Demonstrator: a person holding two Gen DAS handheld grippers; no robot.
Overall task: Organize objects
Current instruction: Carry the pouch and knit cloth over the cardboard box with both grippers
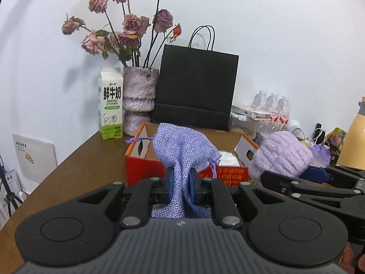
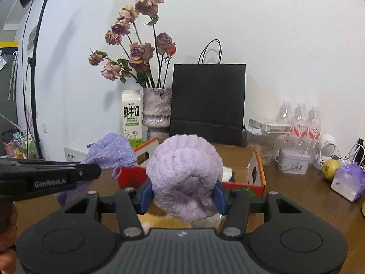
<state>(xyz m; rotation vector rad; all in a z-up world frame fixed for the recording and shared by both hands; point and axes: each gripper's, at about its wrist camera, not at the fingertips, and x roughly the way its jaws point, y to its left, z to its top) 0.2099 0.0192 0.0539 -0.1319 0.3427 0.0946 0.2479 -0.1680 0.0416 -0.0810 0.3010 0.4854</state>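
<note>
Left gripper pinches the purple pouch between its pads.

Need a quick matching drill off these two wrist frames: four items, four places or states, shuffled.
Items:
1. lilac woven drawstring pouch
2. fluffy lilac plush ball
3. white and green milk carton
4. yellow-green apple

Places or states:
A. on the table at far right, beside cables
B. clamped in the right gripper
C. standing left of the flower vase
D. clamped in the left gripper

Pairs: 1-D, 2-B, 3-C, 4-A
</note>
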